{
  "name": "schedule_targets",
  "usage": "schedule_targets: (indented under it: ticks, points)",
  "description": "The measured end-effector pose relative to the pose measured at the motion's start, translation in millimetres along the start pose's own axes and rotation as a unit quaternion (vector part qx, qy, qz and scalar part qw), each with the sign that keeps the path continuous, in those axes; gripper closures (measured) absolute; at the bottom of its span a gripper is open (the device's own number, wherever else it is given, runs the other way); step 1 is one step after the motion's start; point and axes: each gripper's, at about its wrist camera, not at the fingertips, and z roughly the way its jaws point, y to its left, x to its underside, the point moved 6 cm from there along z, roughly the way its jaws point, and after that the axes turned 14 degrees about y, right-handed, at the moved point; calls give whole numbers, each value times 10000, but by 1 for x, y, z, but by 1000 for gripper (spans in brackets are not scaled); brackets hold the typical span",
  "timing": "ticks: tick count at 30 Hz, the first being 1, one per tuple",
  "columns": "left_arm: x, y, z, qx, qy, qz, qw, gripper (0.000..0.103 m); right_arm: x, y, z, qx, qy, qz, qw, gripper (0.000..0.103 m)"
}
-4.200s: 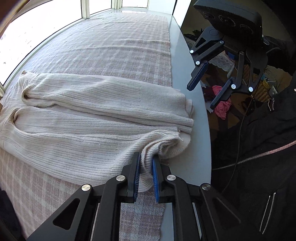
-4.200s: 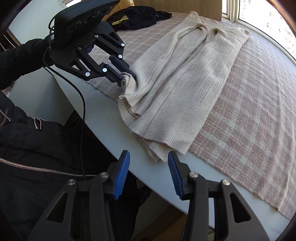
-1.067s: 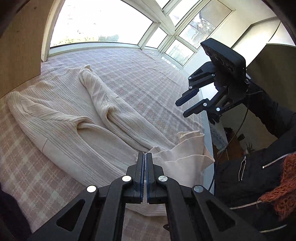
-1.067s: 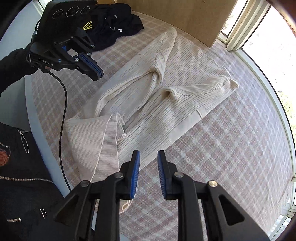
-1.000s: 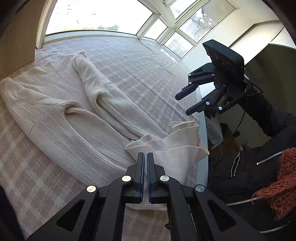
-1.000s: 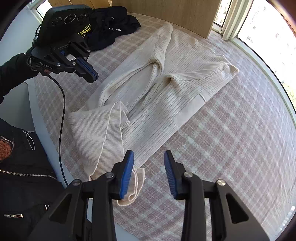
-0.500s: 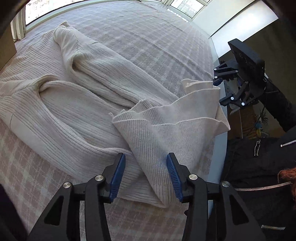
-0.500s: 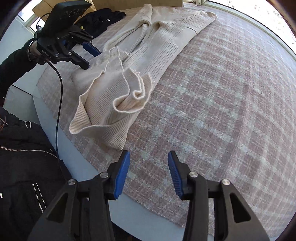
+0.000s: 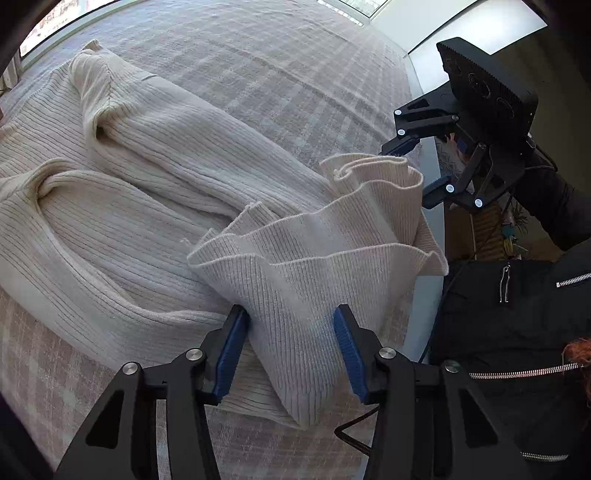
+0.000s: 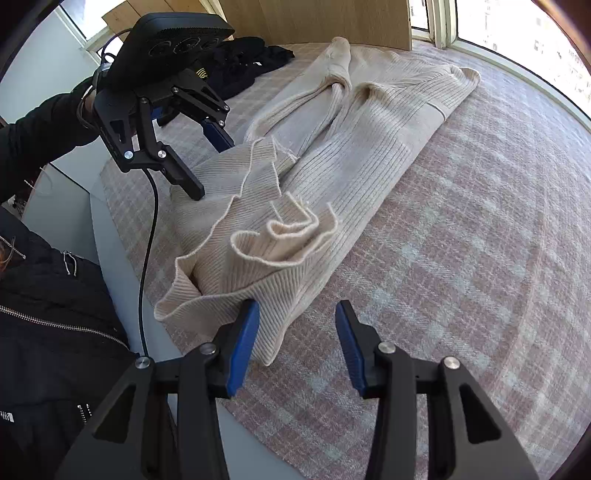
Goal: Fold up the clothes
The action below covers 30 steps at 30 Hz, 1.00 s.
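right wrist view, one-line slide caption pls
Open right gripper over the cream sweater's rumpled folded-up hem on a plaid cloth.

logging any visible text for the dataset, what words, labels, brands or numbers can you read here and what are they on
No text can be read in either view.
Black garment: a small yellow mark and a small white tag, both too small to read.
Left gripper: no legible lettering on its body at this angle.
Right gripper: no lettering visible.
Cream sweater and plaid cloth: no labels or print showing.

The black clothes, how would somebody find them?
Look at the checked cloth covering the table. At its far edge, by the wooden board, lies a crumpled heap of black clothes. The cream sweater beside it is pale and stretched out.
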Motion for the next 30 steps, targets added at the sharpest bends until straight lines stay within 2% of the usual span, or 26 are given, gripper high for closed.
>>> schedule_targets:
  ticks: [1,4,10,16,21,25,28,30]
  points:
    - [0,2,1,-9,3,-19,10000,72,-1,2,-3,-47,-29,-26,10000,60]
    - [3,9,-2,91,-122,-125,9998,81,-4,12,-4,-89,13,-208,9997,57]
    - [8,14,-2,199,-252,-151,9994,84,8,31,3,33,464,-582,9972,56]
    - [8,20,-3,312,-369,-198,9986,85,1,48,10,519,464,-852,9939,55]
    - [18,16,0,311,-437,-159,9984,85,-16,60,24,541,467,-903,9934,55]
    - [21,17,2,349,-495,-170,9980,85,-22,61,41,619,670,-806,9926,49]
    - [22,16,3,344,-561,-147,9977,83,-21,58,50,469,687,-582,9948,42]
    - [19,15,6,294,-565,-124,9979,82,-19,55,54,380,600,-459,9964,33]
